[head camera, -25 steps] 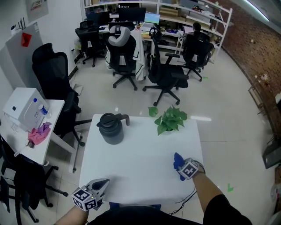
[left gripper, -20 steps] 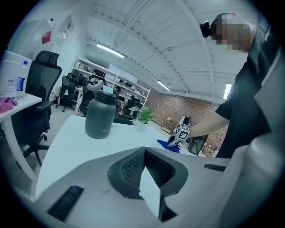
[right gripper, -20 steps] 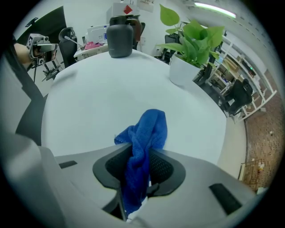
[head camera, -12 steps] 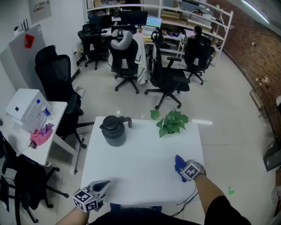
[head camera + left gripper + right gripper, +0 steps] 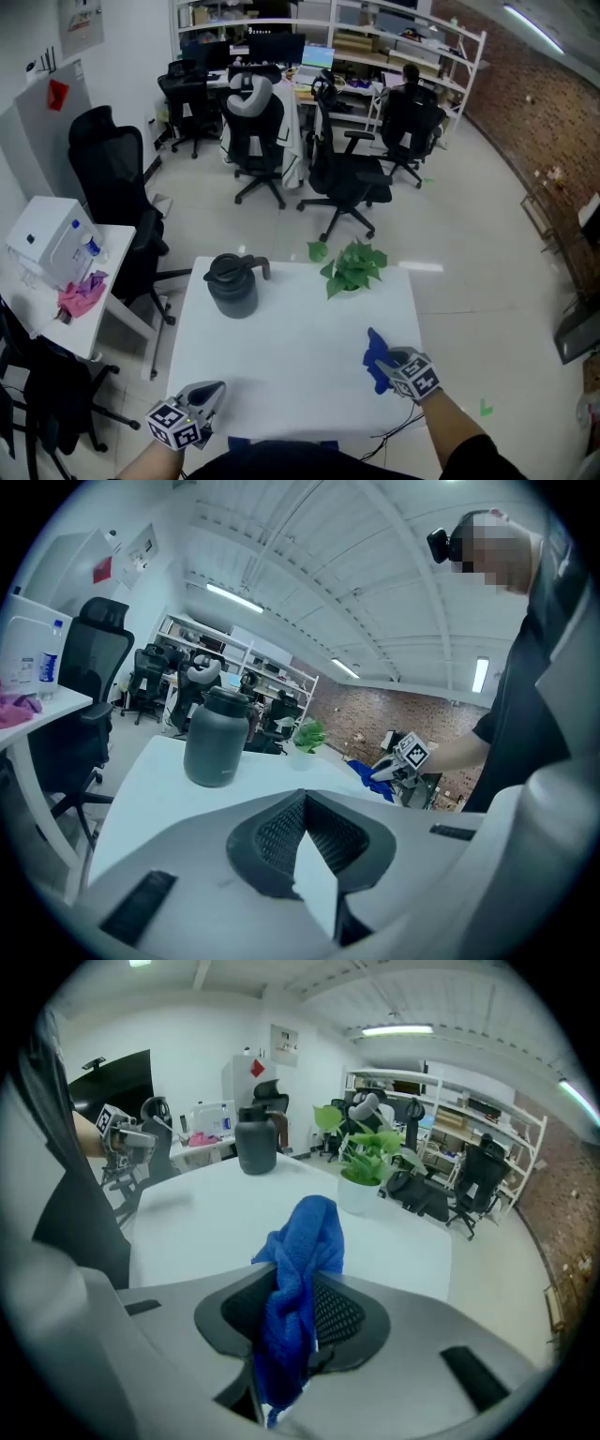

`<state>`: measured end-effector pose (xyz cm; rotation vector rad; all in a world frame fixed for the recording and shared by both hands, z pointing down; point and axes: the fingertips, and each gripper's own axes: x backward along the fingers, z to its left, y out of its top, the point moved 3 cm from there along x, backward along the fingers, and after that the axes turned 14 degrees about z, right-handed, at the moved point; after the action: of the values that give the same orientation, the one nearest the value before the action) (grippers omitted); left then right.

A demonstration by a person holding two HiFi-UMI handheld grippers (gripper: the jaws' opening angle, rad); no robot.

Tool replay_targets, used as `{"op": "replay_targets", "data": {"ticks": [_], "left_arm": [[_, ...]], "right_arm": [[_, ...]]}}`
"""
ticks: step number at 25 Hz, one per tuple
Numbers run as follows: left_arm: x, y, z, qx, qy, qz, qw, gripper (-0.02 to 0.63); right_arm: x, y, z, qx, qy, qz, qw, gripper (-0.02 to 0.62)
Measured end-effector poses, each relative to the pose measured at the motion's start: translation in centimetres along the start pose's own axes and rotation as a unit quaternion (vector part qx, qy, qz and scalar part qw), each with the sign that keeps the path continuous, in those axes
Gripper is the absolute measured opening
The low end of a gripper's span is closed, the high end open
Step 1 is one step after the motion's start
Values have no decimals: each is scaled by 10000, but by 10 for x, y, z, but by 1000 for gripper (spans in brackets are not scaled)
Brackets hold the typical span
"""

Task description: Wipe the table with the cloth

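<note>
A crumpled blue cloth is pinched in my right gripper over the right side of the white table, near its front right corner. In the right gripper view the cloth bulges up out of the jaws, which are closed on it, and a tail hangs below. My left gripper sits at the table's front left edge, shut with nothing between its pads. From the left gripper view, the right gripper and the cloth show across the table.
A dark grey jug stands at the table's back left, and a small potted plant at the back right. Black office chairs stand beyond the table. A white side table with a pink rag is at the left.
The head camera has shifted a little. Both grippers keep their places on the table, and the right one still holds the cloth.
</note>
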<state>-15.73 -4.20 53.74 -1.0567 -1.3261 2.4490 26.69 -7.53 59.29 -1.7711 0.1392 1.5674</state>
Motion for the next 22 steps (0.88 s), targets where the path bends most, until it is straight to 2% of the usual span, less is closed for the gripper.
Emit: {"op": "replay_targets", "data": {"ticks": [5,9,16,22], "left_arm": [[0,6,-4,-53,-18,-53,10000,-8],[0,5,-5,-57,-17,-45,10000,-8],[-2,0,-11,-74,-58,83,9999,-8],[-7,-5,-21,-162,-119,245,9995,-8]], "right_arm": [[41,-23,6,-295,-62,-445,9986,103],[67,-59,5,-455,-250,-433,9977,103],[89,-144,1,-763,-619,52,9951,103],[72,-205,9,-951,-650,625,9914,106]]}}
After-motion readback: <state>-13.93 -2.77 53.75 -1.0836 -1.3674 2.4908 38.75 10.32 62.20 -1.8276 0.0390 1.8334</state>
